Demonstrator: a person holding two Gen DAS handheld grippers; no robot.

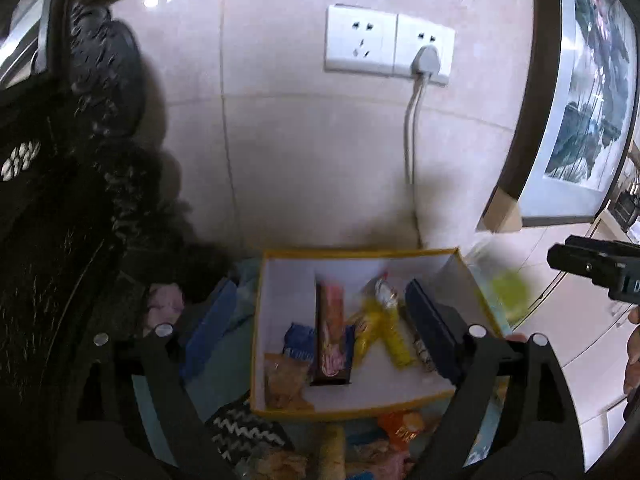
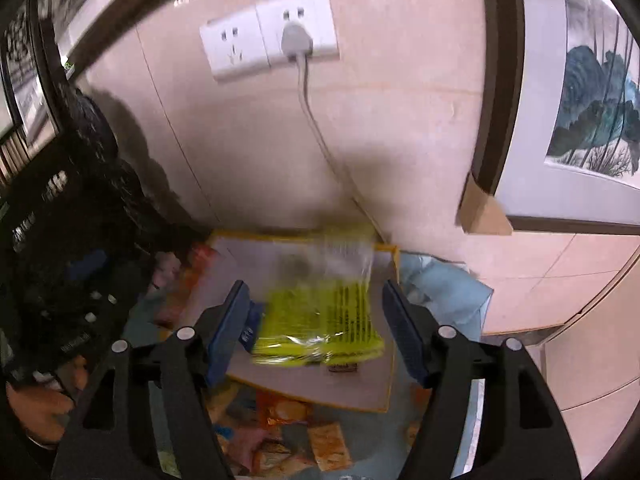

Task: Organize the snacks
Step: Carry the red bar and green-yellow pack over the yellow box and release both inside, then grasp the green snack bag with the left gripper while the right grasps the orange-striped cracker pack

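A yellow-rimmed white box (image 1: 472, 280) stands against the wall and holds several snacks: a brown and pink biscuit box (image 1: 331, 336), yellow packets (image 1: 386, 330), a blue packet (image 1: 298, 342) and an orange packet (image 1: 282, 384). My left gripper (image 1: 320, 324) is open above the box. My right gripper (image 2: 316, 320) is open over the same box (image 2: 390, 360). A blurred yellow-green bag (image 2: 320, 320) lies between the right fingers, touching neither, over the box. It shows as a blur in the left wrist view (image 1: 506, 288).
Loose snack packets (image 2: 288, 412) lie on a light blue cloth (image 2: 448, 292) in front of the box. A wall socket with a plugged cable (image 1: 424, 60) is behind. A framed picture (image 1: 580, 92) leans at right, dark objects (image 1: 60, 240) at left.
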